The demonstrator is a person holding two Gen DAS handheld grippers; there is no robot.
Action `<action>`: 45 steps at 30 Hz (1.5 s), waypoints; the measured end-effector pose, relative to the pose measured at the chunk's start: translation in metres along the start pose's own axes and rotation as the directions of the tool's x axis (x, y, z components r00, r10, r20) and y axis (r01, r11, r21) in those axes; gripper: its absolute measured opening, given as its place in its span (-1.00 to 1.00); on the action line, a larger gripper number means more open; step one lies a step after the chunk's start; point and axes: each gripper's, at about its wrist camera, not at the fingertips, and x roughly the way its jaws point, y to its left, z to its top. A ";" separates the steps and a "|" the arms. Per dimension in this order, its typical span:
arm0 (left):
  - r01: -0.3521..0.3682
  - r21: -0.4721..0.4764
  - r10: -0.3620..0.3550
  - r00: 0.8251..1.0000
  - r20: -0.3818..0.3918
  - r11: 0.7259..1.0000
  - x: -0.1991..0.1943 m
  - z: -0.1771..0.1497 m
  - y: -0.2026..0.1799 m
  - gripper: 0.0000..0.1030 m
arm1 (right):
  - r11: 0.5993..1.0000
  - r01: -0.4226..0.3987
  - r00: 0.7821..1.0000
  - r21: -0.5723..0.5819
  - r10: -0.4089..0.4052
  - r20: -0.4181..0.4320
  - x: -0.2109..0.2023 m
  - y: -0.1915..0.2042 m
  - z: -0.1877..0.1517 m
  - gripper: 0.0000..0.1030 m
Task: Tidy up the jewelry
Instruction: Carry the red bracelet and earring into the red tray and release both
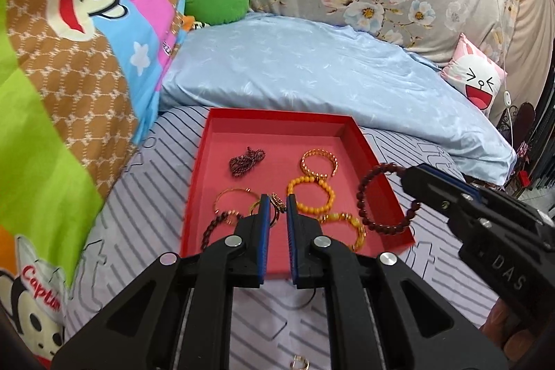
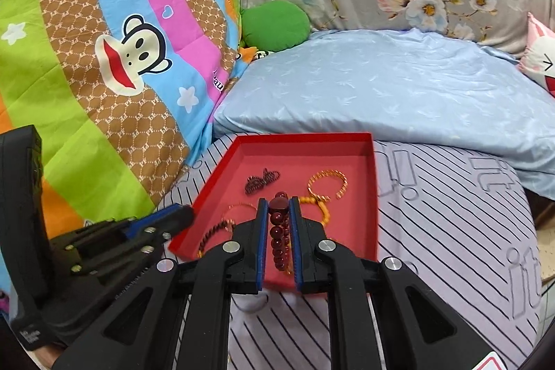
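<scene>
A red tray lies on the striped sheet and holds several bracelets: an orange bead bracelet, a gold chain bracelet, a dark chain pile and thin gold bangles. My right gripper is shut on a dark red bead bracelet that hangs over the tray's right side; in the right wrist view the beads sit between its fingers. My left gripper is slightly open and empty above the tray's near part.
A thin ring and a small gold piece lie on the sheet near me. A blue pillow lies behind the tray. A cartoon quilt rises on the left. A pink cushion sits far right.
</scene>
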 end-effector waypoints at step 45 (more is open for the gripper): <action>-0.110 -0.009 0.109 0.993 -0.054 0.994 0.105 0.024 0.013 -0.14 | 0.993 0.109 0.988 0.038 -0.105 -0.111 0.100 -0.045 0.002 -0.35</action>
